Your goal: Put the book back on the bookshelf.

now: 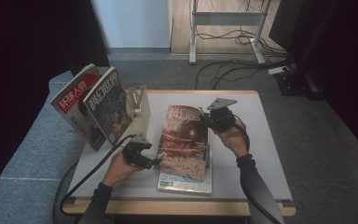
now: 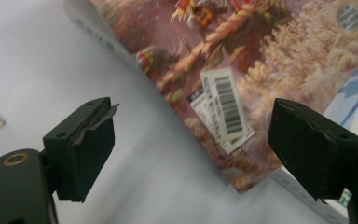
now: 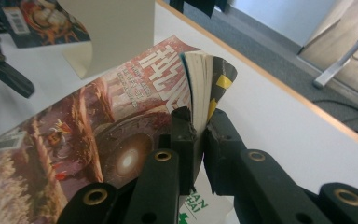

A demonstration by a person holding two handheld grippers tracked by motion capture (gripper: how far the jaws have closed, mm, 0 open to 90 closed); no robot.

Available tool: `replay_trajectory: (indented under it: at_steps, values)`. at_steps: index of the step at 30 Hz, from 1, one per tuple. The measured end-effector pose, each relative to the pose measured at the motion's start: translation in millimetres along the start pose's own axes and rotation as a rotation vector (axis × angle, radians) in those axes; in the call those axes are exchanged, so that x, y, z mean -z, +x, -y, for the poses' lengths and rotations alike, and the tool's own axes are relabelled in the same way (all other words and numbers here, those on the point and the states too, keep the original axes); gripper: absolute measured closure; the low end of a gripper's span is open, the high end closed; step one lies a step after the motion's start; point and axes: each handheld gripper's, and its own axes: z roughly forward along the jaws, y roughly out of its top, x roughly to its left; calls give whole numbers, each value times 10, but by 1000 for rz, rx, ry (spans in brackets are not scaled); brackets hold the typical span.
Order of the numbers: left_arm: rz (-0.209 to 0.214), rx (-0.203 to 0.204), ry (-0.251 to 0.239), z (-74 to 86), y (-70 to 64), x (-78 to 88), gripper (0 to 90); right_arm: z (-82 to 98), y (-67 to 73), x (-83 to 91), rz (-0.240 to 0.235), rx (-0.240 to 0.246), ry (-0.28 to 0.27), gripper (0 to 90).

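Right hand (image 1: 230, 135) is raised over the table's (image 1: 251, 154) middle, forearm coming in from the bottom edge. Right gripper (image 3: 200, 133) is clamped on the top edge of the red magazine (image 1: 184, 140), which is tilted up above a second magazine (image 1: 186, 184) lying flat. Left hand (image 1: 119, 168) is held low at the red magazine's lower left corner; left gripper (image 2: 191, 140) is spread wide, nothing pinched.

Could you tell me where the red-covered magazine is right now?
In the high view, the red-covered magazine sits mid-table atop a white book, its far edge pinched by the right tongs.
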Motion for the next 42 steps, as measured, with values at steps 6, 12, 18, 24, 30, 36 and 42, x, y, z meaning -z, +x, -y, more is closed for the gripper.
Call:
replay_trajectory:
  at_steps: [6, 12, 18, 24, 30, 36, 42]
  values:
    - [31, -10, -13, -108, 24, 59, 144, -97, 54, 115, -9, 23, -26, 811]
    - [31, -39, 5, -239, 74, 85, 169, -161, 72, 218, -20, 41, -50, 814]
    - [70, -53, 22, -384, 152, 82, 198, -197, 87, 301, -31, 60, -70, 814]
    - [93, -74, 71, -527, 214, 44, 244, -233, 107, 391, -45, 85, -91, 814]
    - [140, -67, 62, -590, 280, -6, 281, -274, 153, 465, -59, 113, -122, 814]
    - [152, -94, 57, -665, 261, 60, 408, -318, 181, 502, -69, 131, -134, 814]
    - [158, -114, 16, -731, 198, 189, 436, -332, 159, 559, -75, 120, -145, 820]
